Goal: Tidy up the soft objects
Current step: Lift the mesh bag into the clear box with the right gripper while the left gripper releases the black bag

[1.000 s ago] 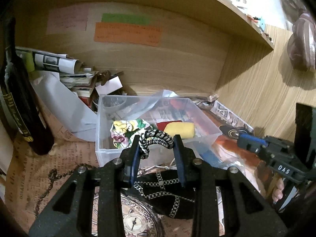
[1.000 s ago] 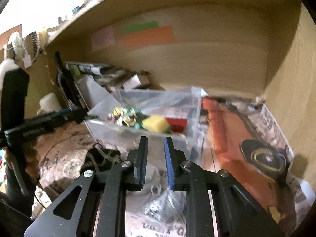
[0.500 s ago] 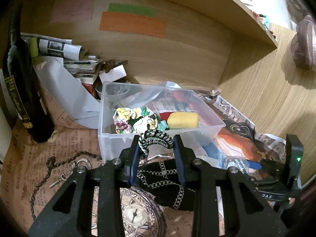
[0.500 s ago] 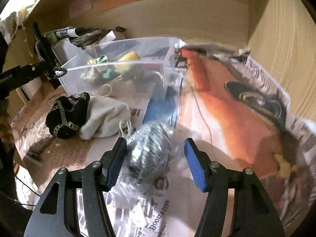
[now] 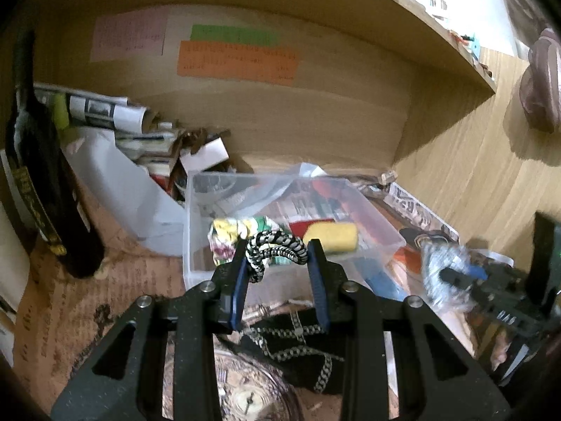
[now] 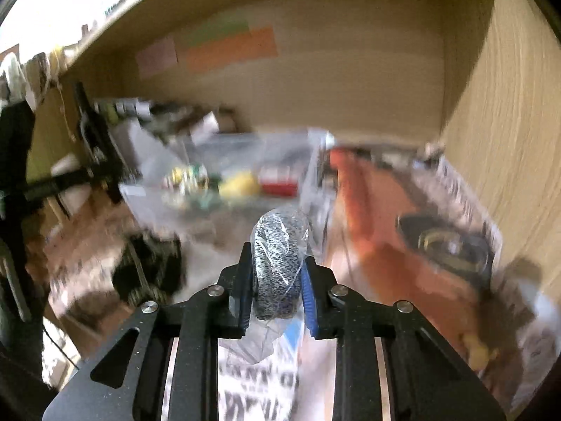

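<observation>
Since half a second ago the right gripper (image 6: 276, 277) has closed on the plastic-wrapped grey bundle (image 6: 278, 259) and lifted it off the newspaper (image 6: 413, 231). The left gripper (image 5: 278, 266) still pinches the black-and-white braided cord (image 5: 275, 247), held just in front of the clear bin (image 5: 196, 231), its black pouch (image 5: 298, 347) hanging below.

A light brown wooden back wall (image 5: 315, 115) stands at the far end. Three paper notes are stuck on it: a pink one (image 5: 128, 37), a green one (image 5: 233, 35) and an orange one (image 5: 238, 63) just under the green. A curved wooden shelf board (image 5: 315, 10) runs across the top. On the right is a wooden side wall (image 6: 508, 122) with wavy grain. Old printed newspaper sheets (image 5: 66, 308) cover the floor of the nook. Bright white light shines above the shelf at the top right.
</observation>
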The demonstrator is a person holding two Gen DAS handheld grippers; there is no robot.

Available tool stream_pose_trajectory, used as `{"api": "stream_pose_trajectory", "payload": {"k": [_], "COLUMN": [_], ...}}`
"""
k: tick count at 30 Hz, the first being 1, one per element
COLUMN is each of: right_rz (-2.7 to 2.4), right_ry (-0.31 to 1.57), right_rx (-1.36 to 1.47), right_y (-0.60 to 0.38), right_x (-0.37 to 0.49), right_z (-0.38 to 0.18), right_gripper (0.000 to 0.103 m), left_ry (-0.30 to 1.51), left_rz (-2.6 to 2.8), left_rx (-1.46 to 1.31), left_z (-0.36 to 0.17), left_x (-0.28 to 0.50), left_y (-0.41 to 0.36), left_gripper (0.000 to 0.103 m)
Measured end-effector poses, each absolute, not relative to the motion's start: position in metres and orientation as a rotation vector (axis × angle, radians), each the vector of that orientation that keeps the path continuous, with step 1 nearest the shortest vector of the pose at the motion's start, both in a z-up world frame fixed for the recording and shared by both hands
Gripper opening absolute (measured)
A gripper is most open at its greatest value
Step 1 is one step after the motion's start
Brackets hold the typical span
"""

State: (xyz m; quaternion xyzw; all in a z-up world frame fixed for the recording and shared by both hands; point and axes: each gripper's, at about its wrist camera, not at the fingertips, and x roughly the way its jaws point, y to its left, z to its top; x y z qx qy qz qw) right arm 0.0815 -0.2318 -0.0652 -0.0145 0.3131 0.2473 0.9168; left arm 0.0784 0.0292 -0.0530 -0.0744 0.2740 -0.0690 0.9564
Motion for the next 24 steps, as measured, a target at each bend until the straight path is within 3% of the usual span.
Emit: {"api": "stream_pose_trajectory", "payload": {"k": [10,24], "right_rz": [0.587,0.702], "right_ry": [0.514,0.657], "right_rx": [-0.022,-0.172], "right_y": [-0.188,-0.102], "right_x": [0.12,0.183], "right_z": [-0.031,-0.07], "right_gripper": [0.022,0.022], "left_ry": [0.565,0.723], "left_rz": [-0.109,-0.118], "left_rx": [-0.156,-0.121], "left_z": [-0.047,-0.088], "left_x": [0.113,0.165], "left_y": [0.043,0.052], "left_gripper": [0.032,0.032]}}
